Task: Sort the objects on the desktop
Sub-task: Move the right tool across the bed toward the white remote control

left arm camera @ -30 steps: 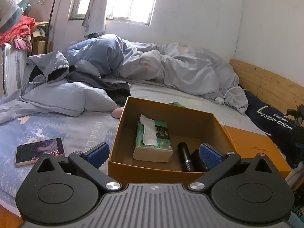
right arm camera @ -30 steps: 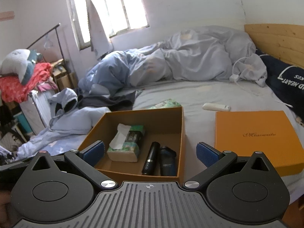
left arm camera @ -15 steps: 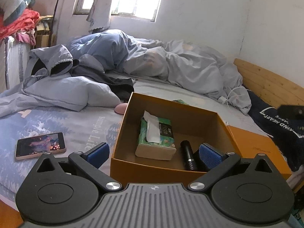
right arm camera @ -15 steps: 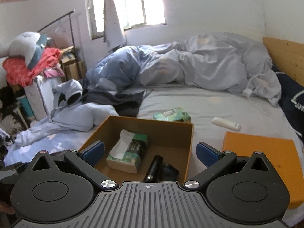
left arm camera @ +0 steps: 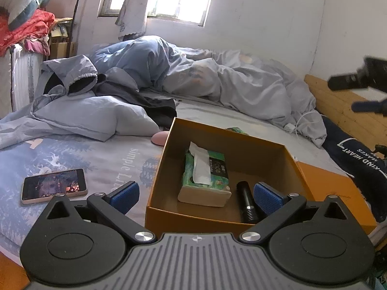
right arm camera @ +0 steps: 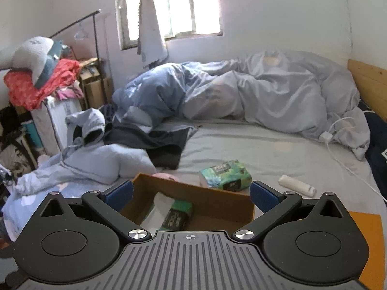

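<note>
While hovering at the near edge of the open orange cardboard box (left arm camera: 285, 169), left gripper (left arm camera: 196, 194) spread wide, blue-padded fingers (left arm camera: 124, 193) holding nothing, touching nothing. Inside the box: opened green tissue pack with a white sheet poking out (left arm camera: 205, 176), black cylindrical flashlight (left arm camera: 245, 201) just beside it. Off to the left on the patterned bedsheet, a smartphone with a lit screen (left arm camera: 53, 188). Over on the right wrist view, right gripper (right arm camera: 191, 194) equally wide open and empty above the box's far wall. Beyond that wall, on the grey sheet: second green tissue pack (right arm camera: 225, 175), small white remote-like stick (right arm camera: 297, 185) well apart to its right. Flat orange box lid (right arm camera: 367, 227) lying beside the box.
</note>
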A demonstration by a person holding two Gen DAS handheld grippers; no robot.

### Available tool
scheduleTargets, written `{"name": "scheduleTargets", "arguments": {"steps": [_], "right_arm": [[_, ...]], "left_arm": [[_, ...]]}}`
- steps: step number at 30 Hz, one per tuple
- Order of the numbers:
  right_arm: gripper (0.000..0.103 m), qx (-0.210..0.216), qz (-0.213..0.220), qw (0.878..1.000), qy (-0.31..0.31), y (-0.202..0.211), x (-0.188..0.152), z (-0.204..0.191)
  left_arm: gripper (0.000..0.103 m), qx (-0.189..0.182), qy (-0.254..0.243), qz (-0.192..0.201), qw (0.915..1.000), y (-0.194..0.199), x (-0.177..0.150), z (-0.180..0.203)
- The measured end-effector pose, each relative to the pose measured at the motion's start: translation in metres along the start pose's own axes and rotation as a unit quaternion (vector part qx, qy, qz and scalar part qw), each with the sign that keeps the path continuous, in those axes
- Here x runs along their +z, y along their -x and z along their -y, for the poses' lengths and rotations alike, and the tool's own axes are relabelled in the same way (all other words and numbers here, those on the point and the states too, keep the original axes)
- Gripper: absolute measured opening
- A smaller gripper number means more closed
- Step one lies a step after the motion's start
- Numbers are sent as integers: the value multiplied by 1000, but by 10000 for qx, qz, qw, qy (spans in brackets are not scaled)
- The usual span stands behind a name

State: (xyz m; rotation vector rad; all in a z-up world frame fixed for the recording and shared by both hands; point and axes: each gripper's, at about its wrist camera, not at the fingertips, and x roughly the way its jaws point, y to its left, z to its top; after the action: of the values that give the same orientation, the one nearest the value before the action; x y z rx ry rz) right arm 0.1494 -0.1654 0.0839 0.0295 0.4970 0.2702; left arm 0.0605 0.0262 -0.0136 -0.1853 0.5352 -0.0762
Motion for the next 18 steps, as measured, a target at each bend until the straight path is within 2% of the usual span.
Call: {"name": "scheduleTargets", "arguments": {"steps": [9,18], "right_arm": [[103,25,-17,10000,13,-26,28,9],[103,-308,-123,9993,-152,-58,42,54]], "left_arm": [[103,107,15,-30,9999,-10,6,0],[103,202,-130,-109,9997,-22,7,6]]}}
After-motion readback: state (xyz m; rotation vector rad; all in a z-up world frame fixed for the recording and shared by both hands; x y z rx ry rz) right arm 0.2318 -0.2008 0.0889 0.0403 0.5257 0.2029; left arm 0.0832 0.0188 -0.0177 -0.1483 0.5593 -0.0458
